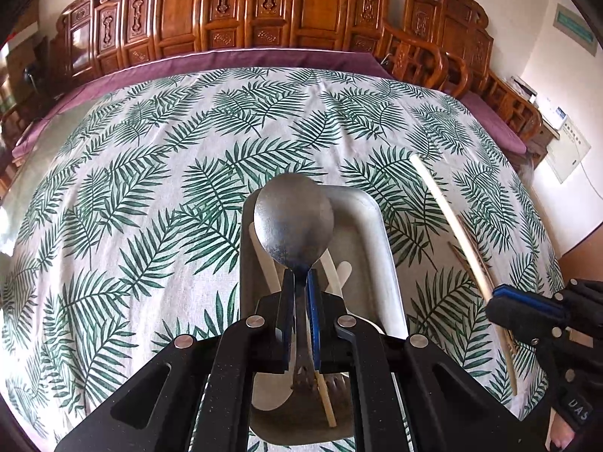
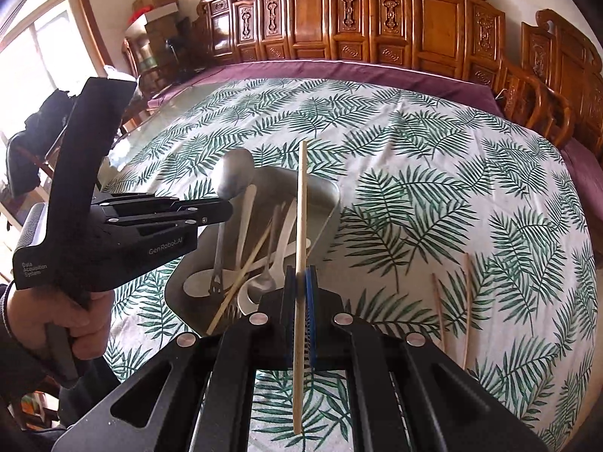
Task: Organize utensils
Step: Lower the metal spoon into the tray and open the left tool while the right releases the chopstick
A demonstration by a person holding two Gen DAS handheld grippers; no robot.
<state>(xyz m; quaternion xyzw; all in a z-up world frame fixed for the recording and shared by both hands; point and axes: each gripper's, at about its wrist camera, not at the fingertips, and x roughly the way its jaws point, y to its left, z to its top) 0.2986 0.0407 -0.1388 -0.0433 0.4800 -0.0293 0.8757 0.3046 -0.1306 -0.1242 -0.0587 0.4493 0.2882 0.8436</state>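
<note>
My left gripper is shut on the neck of a large metal spoon, held above a grey metal tray. From the right wrist view the same spoon hangs over the tray, which holds several white and metal spoons and a wooden chopstick. My right gripper is shut on a pale wooden chopstick, which stands near the tray's right edge. In the left wrist view that gripper and its chopstick are to the right of the tray.
Two more wooden chopsticks lie on the leaf-print tablecloth right of the tray. Carved wooden chairs line the table's far side. A person's hand grips the left tool's handle.
</note>
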